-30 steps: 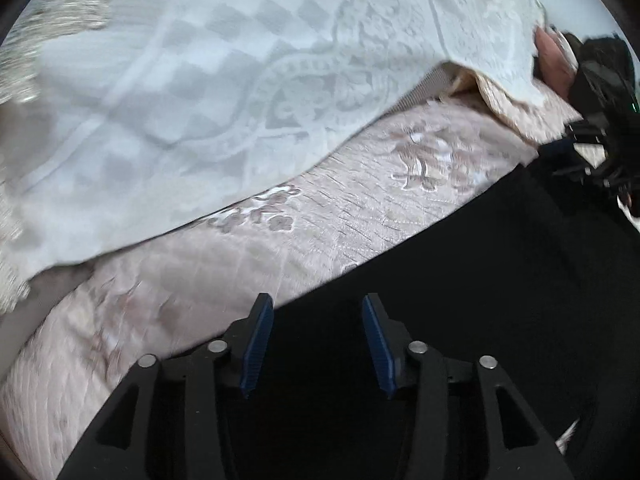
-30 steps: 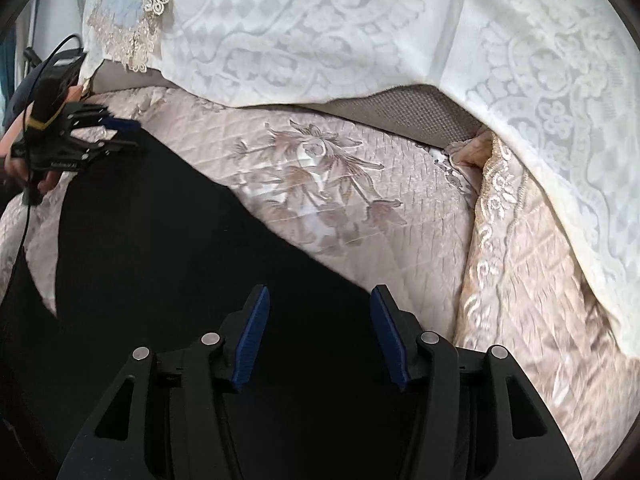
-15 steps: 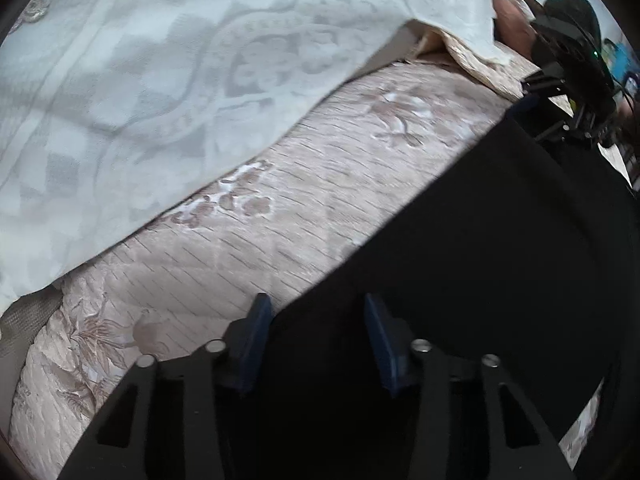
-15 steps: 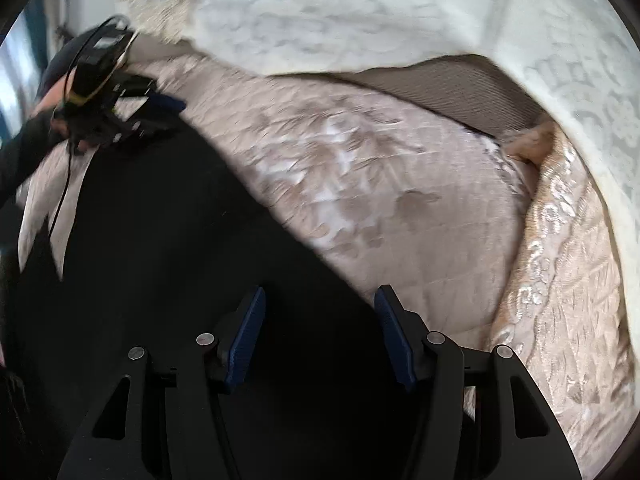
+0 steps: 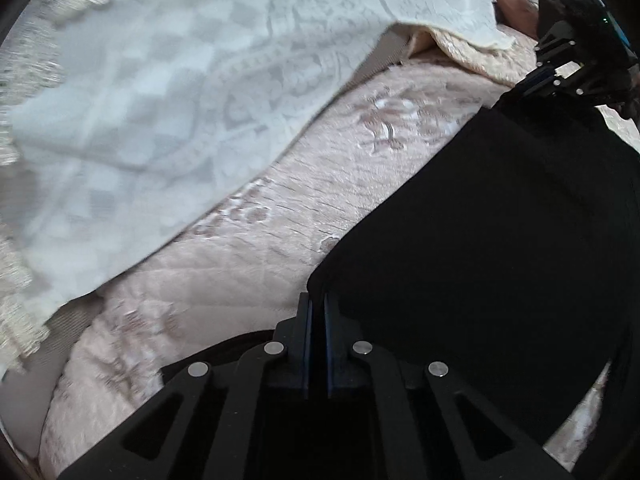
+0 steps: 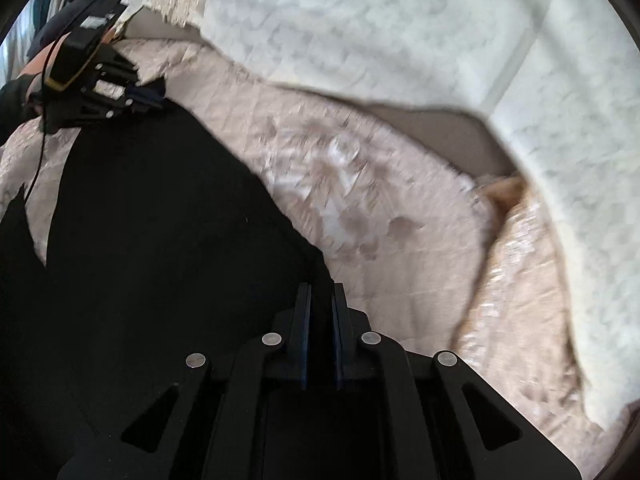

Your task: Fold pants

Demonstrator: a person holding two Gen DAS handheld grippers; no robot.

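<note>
Black pants, spread between both tongs across the pink quilt, are being pinched at one edge's corners by left tongs and right tongs, each closed tight.

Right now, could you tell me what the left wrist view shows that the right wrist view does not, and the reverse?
Only the left wrist view shows the left gripper close up, shut on a corner of the black pants. Only the right wrist view shows the right gripper close up, shut on another corner, plus a thin black cable hanging from the far gripper. Both show the pants stretched between the grippers over the pink quilted cover, with the white lace cloth behind.
</note>
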